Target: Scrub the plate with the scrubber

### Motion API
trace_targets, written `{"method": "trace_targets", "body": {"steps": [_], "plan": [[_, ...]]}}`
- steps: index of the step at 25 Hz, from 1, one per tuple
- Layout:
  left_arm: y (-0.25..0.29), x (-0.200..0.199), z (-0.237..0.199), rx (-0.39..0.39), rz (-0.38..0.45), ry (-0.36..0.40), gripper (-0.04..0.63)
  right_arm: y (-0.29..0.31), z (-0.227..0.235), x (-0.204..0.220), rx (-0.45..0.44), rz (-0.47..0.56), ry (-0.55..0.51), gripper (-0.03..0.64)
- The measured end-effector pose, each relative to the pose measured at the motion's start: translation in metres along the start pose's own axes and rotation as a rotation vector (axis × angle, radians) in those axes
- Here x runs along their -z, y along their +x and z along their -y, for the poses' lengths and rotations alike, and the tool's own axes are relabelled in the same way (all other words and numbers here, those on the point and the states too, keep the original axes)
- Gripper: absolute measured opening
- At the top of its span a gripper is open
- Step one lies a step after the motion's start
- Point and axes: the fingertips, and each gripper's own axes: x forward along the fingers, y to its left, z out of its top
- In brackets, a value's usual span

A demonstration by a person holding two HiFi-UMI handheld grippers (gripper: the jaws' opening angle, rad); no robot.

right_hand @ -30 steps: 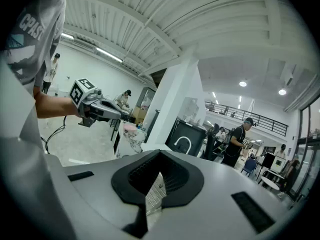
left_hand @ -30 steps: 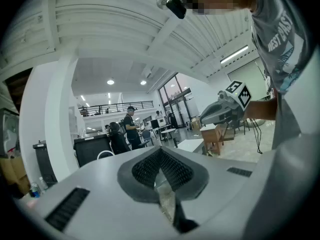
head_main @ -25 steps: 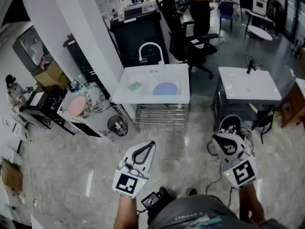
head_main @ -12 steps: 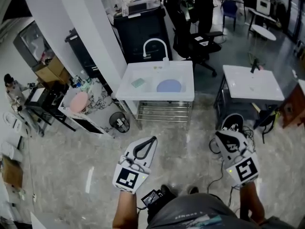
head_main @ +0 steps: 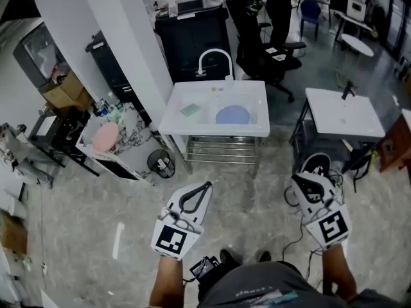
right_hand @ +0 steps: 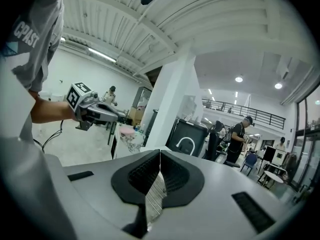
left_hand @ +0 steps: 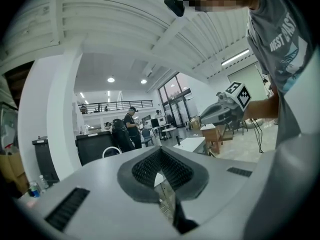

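You are holding the left gripper [head_main: 204, 189] low in front of you with its jaws pressed fully together and nothing between them. You are holding the right gripper [head_main: 300, 183] level with it on the right, also closed and empty. Both are pointing away from you, over bare floor [head_main: 257, 191].

Beyond them, well apart from both grippers, a white sink [head_main: 172, 127] on a metal frame is standing on the far side of the floor. Its curved faucet [head_main: 214, 59] is rising at the far edge. The blue plate [head_main: 232, 115] is lying flat in the right part of the basin. The green scrubber [head_main: 190, 110] is lying in the left part, near the plate but not touching it. A second white table [head_main: 340, 117] is standing to the right of the sink.

The scrubbing looks not yet begun: this appears to be the approach, with neither task thing in reach. The next move probably calls for you to walk up to the sink, open one gripper and close it on the scrubber. The left one is lined up with it better. The other gripper could then steady the plate.
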Motion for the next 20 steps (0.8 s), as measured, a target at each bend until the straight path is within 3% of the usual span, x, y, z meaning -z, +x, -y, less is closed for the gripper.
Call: {"method": "trace_targets", "body": {"steps": [9,20], "plan": [[-0.025,0.028,-0.063,-0.006,0.013,-0.061,0.002,0.045,-0.019,-0.008,0.039,-0.062,-0.009,0.031],[0.000,0.049,-0.107,-0.024,0.004,-0.105,0.002,0.107,-0.007,-0.007,-0.004,-0.086,-0.009,0.030]]}}
